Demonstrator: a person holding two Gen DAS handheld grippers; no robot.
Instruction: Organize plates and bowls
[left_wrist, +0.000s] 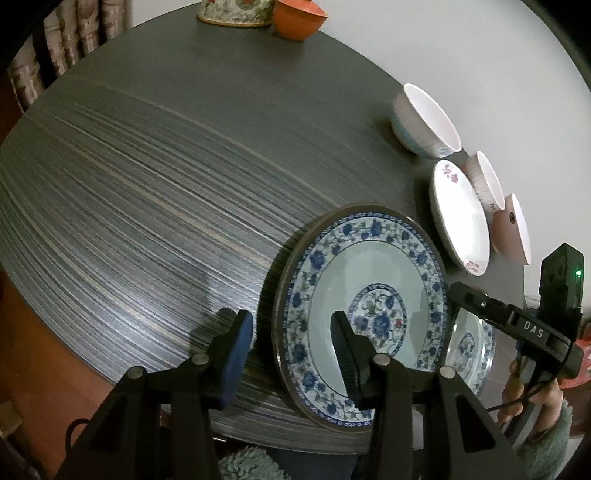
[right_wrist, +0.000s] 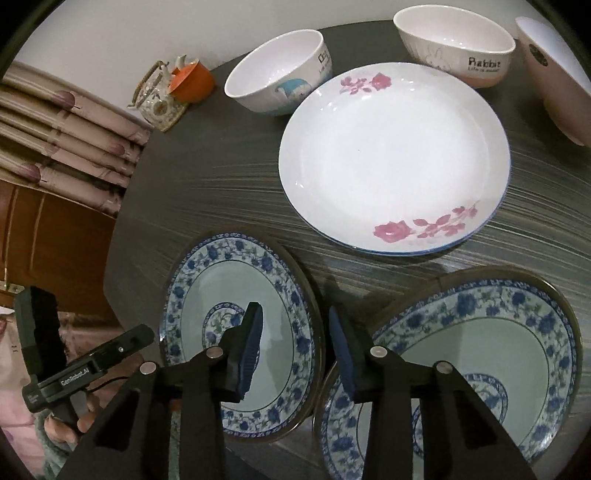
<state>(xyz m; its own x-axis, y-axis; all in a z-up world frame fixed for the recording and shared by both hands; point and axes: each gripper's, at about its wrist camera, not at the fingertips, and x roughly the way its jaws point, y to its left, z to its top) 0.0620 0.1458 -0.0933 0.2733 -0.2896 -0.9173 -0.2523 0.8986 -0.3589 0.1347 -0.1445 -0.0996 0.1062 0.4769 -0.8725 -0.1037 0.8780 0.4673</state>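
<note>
Two patterned curtains (right_wrist: 66, 136) flank the dark streaked table (left_wrist: 147, 184).

Near edge of the table (right_wrist: 229, 177): two patterned plates (right_wrist: 240, 332) (right_wrist: 480, 354) side by side, close, contact not clear. My left gripper (left_wrist: 291, 343) straddles the left plate's outer rim. Flowered plate (right_wrist: 395, 158) sits behind the right one. Three bowls (right_wrist: 277, 74) (right_wrist: 454, 44) (right_wrist: 554, 74) line the far edge behind it. Teapot (right_wrist: 159, 96) and cup (right_wrist: 192, 81) at the far left edge.
</note>
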